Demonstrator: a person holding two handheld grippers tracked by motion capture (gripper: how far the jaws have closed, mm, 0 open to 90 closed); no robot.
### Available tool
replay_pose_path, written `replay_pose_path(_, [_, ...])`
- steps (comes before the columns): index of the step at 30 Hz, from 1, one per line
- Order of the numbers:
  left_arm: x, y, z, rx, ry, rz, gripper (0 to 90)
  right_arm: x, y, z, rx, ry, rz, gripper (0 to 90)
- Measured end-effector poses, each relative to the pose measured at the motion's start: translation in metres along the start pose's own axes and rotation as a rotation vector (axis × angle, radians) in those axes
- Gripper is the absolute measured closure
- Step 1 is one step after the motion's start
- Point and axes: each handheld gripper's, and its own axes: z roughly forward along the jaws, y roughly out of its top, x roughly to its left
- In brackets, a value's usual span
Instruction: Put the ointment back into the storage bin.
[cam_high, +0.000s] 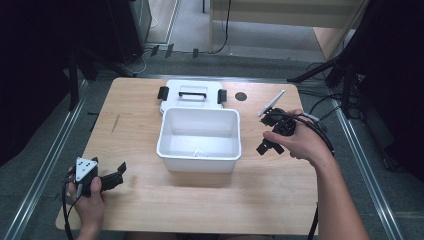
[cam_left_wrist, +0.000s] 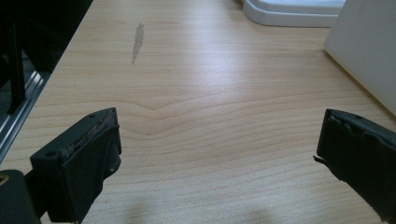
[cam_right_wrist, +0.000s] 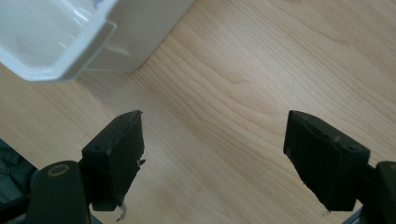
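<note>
A white open bin stands in the middle of the wooden table. Its white lid, with a black handle and two black clips, lies flat just behind it. My left gripper rests low at the table's front left, open and holding nothing. In the left gripper view its jaws stand wide apart over bare wood, with the bin wall to the right. A hand holds my right gripper just right of the bin, open and holding nothing. In the right gripper view the bin's rim is at the upper left, beyond the gripper.
A small dark round hole sits in the table behind the right gripper. A grey scuff mark lies on the wood at the far left. Metal rails and black stands flank the table. Something small and pale lies on the bin floor.
</note>
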Motion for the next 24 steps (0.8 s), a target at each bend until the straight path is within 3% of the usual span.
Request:
replay_pose_path(13, [0.000, 0.000, 0.000, 0.002, 0.001, 0.004, 0.7, -0.019, -0.035, 0.020, -0.015, 0.012, 0.059, 22.3])
replay_pose_path(24, [0.000, 0.000, 0.000, 0.003, 0.001, 0.006, 0.7, -0.036, -0.073, 0.044, -0.075, 0.003, 0.160, 25.8])
